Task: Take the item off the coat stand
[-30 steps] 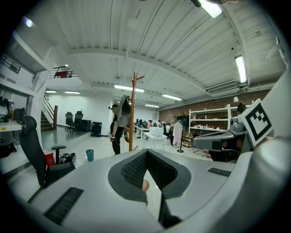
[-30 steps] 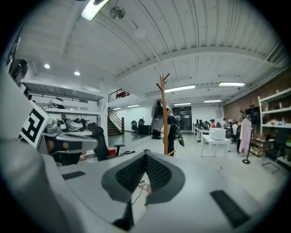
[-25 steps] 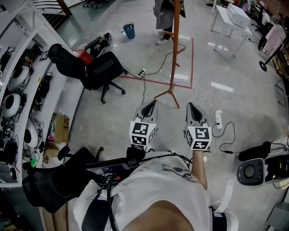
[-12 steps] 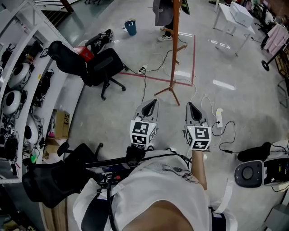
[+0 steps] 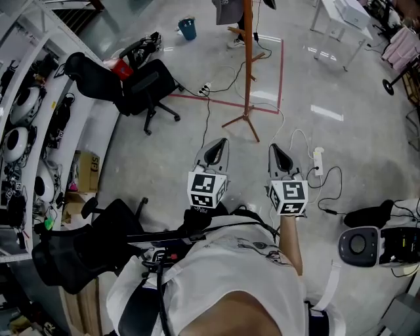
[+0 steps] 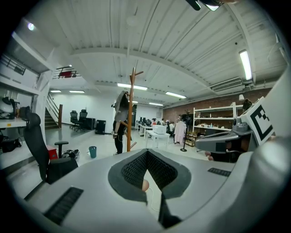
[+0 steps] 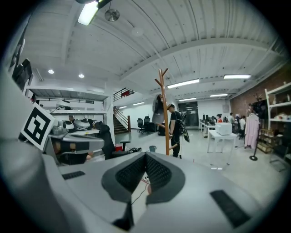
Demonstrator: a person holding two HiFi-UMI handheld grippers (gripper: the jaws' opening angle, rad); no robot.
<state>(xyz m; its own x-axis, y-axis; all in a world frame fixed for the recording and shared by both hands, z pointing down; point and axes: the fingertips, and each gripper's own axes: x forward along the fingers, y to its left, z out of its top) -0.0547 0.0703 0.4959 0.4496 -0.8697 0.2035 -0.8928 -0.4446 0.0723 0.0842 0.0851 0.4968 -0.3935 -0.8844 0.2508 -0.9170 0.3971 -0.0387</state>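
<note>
A tall wooden coat stand [image 5: 248, 65] rises from the concrete floor ahead of me, on splayed feet. A grey garment [image 5: 226, 9] hangs near its top, cut off by the head view's upper edge. The stand [image 6: 131, 109] and the garment [image 6: 122, 102] show far off in the left gripper view. They also appear in the right gripper view as the stand [image 7: 164, 113] and the garment [image 7: 158, 109]. My left gripper [image 5: 215, 149] and right gripper [image 5: 276, 153] are held side by side at waist height, pointing at the stand and well short of it. Both are shut and hold nothing.
A black office chair [image 5: 141, 95] stands left of the coat stand, and a teal bucket [image 5: 188, 27] sits beyond it. Red floor tape [image 5: 282, 72] frames the stand's base. A power strip with cables [image 5: 318, 161] lies to the right. Shelving [image 5: 26, 125] lines the left. A person [image 7: 175, 129] stands behind the stand.
The floor scene has slid slightly up and left in the head view, cutting off more of the stand's top. Both grippers keep the same pose and stay shut.
</note>
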